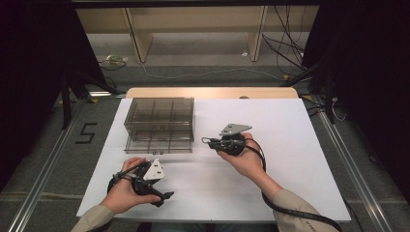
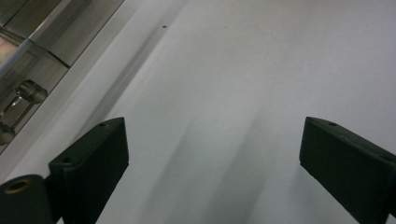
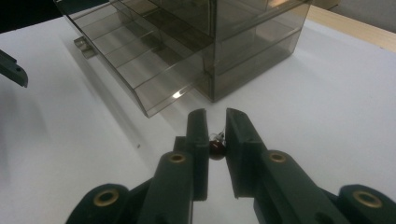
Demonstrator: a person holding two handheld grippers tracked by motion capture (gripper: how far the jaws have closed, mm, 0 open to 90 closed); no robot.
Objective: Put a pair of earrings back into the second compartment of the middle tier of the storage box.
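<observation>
So there's one smoky plastic organizer on the white table, two drawers stacked, the bottom drawer pulled out toward the person; the top one's shut, and each looks split into compartments, though I can't count them for sure. Right gripper is clenched on one small dark red bead with a bit of metal on it, hovering just right of the open drawer; left gripper sits near the table's front edge, jaws spread wide with nothing between them.
</observation>
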